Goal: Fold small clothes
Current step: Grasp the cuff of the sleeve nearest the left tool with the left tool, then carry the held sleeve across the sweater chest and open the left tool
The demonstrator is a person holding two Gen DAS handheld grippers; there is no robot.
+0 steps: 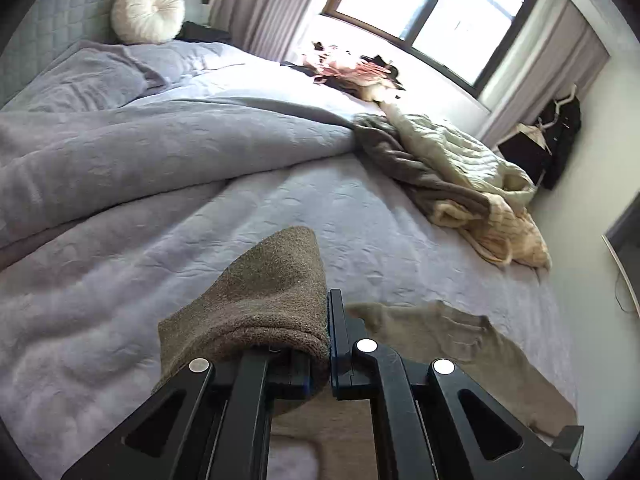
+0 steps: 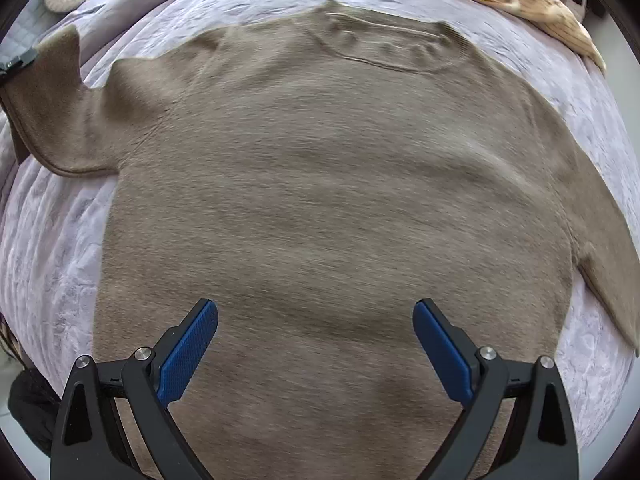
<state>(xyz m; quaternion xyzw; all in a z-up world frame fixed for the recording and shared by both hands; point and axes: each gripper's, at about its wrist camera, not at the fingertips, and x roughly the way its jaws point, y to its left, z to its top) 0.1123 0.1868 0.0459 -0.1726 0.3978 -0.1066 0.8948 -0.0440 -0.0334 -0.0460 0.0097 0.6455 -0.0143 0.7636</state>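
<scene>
The sweater (image 2: 320,200) is motion-blurred, its hem cut off below; its sleeve cuff (image 1: 260,300) hides the left jaws

Round white pleated cushion (image 1: 148,10) against grey quilted headboard (image 1: 60,20); rumpled lilac duvet (image 1: 160,140); cream-and-brown blanket heap (image 1: 460,184) near dark-framed window (image 1: 432,8).

Sweater (image 2: 320,200) fuzzy matt knit; bedspread (image 2: 48,260) embossed quilted cloth.

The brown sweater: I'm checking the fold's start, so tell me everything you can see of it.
The brown sweater looks like soft, fuzzy knit with a round ribbed collar. Its body lies flat and face-up on the lavender bedspread. One sleeve cuff is lifted, pinched in the shut left tongs. The other sleeve lies flat. The open right tongs hover above its lower body.
</scene>
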